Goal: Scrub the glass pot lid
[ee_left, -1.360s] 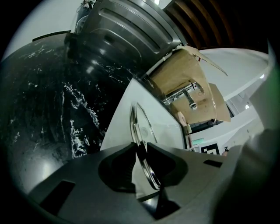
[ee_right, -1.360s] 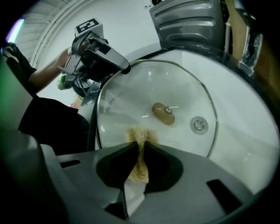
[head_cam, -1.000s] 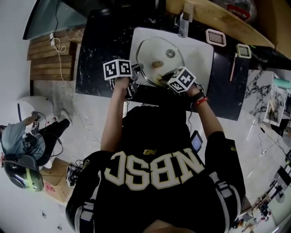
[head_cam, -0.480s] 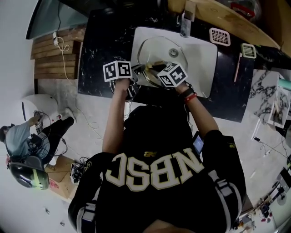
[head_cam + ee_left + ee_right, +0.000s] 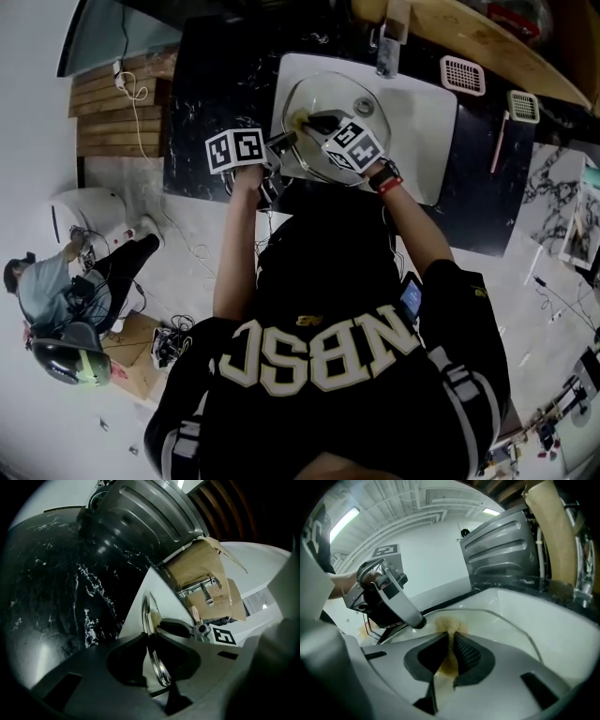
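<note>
The glass pot lid (image 5: 330, 105) lies tilted in the white sink (image 5: 422, 112). My left gripper (image 5: 281, 142) clamps the lid's metal rim (image 5: 149, 616) at its near-left edge; its jaws are closing a little tighter, with the rim between them. My right gripper (image 5: 315, 120) is shut on a yellow-brown sponge (image 5: 302, 119) pressed on the glass at the lid's left side. In the right gripper view the sponge (image 5: 449, 624) sticks out between the pads against the lid (image 5: 501, 625), with the left gripper (image 5: 419, 620) just beside it.
A faucet (image 5: 386, 52) stands at the sink's far edge. Two white grated pieces (image 5: 462, 75) (image 5: 523, 106) lie on the black marble counter (image 5: 216, 84) to the right. Wooden boards (image 5: 112, 117) lie left of the counter. A person (image 5: 47, 286) sits on the floor far left.
My right gripper has carried the sponge across the lid, from the near rim to the far left part of the glass. The left gripper has kept its hold on the rim.
</note>
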The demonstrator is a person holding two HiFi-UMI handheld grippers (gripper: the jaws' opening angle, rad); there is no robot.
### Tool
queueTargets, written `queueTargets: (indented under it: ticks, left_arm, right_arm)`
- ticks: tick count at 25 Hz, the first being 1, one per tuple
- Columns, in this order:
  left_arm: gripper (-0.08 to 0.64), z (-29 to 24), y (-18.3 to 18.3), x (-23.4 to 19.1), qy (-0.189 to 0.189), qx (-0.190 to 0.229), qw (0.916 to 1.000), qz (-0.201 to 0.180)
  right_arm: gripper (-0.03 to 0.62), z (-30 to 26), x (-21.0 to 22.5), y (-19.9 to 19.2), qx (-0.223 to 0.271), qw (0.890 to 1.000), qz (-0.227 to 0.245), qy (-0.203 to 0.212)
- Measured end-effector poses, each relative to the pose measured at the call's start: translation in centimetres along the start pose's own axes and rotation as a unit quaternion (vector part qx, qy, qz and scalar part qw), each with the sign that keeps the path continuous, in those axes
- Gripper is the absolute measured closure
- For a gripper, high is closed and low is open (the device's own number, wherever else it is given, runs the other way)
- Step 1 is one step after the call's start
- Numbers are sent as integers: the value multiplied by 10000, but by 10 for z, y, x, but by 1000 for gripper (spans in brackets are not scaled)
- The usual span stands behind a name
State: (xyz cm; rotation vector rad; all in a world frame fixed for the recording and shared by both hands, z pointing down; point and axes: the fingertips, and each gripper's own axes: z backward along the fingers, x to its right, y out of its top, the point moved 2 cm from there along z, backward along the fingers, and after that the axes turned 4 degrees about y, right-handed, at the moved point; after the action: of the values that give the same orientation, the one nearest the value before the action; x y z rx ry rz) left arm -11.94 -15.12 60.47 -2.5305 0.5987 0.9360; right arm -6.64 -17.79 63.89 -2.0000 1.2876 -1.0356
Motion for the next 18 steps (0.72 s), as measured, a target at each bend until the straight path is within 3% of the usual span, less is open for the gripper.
queueTargets:
  ticks: [5, 9, 13, 18]
  left_arm:
    - [480, 0, 0, 1, 50, 11, 10000, -1]
    - [479, 0, -1, 1, 60, 32, 10000, -14]
    - [477, 0, -1, 2, 89, 35, 10000, -13]
    - [477, 1, 0, 2, 108, 49, 9999, -27]
  right_arm:
    - [545, -15, 25, 13, -2, 9987, 463, -207]
    - [543, -22, 50, 12, -398, 9946, 719, -630]
    - [543, -21, 81, 1, -697, 9902, 636, -1031]
    - [543, -15, 109, -13, -891, 9870, 477, -1249]
